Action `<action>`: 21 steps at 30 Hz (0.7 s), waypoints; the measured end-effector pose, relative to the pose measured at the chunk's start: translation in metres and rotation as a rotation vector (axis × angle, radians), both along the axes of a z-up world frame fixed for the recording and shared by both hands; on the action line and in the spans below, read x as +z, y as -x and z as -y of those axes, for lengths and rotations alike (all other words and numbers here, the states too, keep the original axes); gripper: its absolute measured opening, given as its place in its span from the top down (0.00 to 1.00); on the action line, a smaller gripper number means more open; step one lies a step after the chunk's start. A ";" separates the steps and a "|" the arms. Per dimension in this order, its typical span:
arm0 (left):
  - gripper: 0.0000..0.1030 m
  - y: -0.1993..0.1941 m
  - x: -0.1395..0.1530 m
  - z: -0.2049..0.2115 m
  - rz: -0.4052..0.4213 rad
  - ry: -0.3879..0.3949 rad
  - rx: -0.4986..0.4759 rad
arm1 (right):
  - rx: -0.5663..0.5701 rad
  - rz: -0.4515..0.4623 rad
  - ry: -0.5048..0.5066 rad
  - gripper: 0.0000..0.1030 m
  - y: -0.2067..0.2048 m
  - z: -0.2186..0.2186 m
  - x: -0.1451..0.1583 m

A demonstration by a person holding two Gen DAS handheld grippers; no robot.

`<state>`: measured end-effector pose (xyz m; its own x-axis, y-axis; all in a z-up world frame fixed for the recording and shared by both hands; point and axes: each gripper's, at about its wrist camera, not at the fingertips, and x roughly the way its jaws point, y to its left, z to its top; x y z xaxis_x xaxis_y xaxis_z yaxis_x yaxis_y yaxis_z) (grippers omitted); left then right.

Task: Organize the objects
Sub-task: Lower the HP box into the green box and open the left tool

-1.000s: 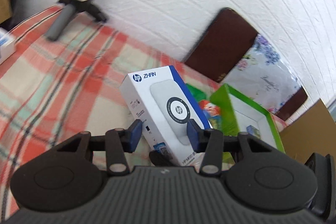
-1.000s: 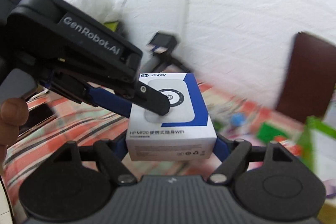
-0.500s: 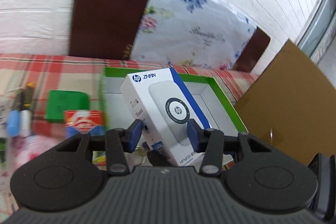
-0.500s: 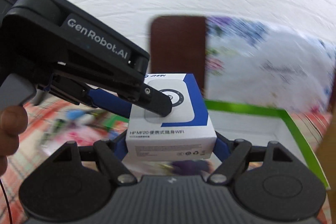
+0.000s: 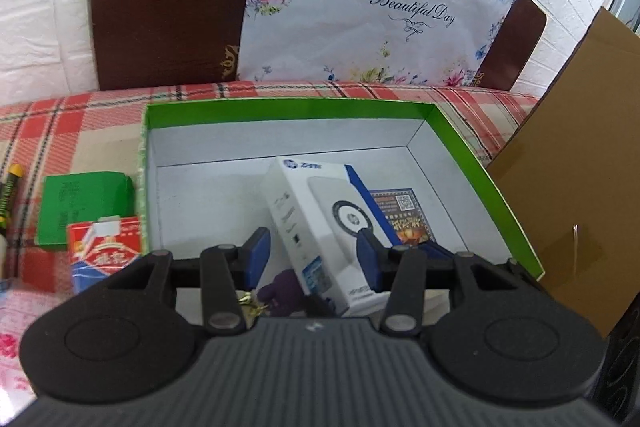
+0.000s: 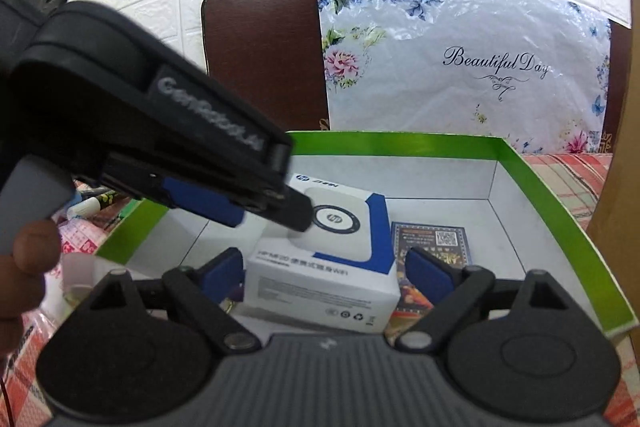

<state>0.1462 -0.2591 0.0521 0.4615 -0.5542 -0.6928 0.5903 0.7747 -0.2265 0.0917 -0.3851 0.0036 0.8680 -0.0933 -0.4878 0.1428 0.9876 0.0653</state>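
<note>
The white "hp" box [image 5: 320,227] lies tilted in the green tray [image 5: 472,155], long axis running away from the camera, logo end far, the left gripper [image 5: 310,251] fingers gripping its faces while the right gripper [image 6: 324,273] fingers, just opened wide, stand clear.

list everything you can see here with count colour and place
hp box: 1, white and blue, in the tray
tray: 1, green walls, white inside, on the cloth
qr card: 1, dark, tray floor, right of hp box
figure: 1, purple, tray floor
small box: 1, green, left of tray
pack: 1, red, beside small box
cloth: 1, red plaid, under tray
floral bag: 1, white, behind tray
cardboard: 1, brown, right of tray
left gripper: 1, black, blue pads, around hp box, grip unclear
right gripper: 1, black, open, jaws have just been opening, pads clear of hp box
</note>
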 end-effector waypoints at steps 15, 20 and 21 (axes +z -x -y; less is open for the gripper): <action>0.49 0.058 0.023 -0.053 0.118 -0.076 0.110 | -0.026 0.082 0.020 0.16 0.083 -0.027 0.028; 0.49 0.073 0.019 -0.075 0.119 -0.096 0.153 | -0.017 0.084 0.008 0.23 0.093 -0.036 0.034; 0.49 0.075 0.018 -0.079 0.119 -0.100 0.162 | -0.012 0.087 0.008 0.25 0.095 -0.039 0.036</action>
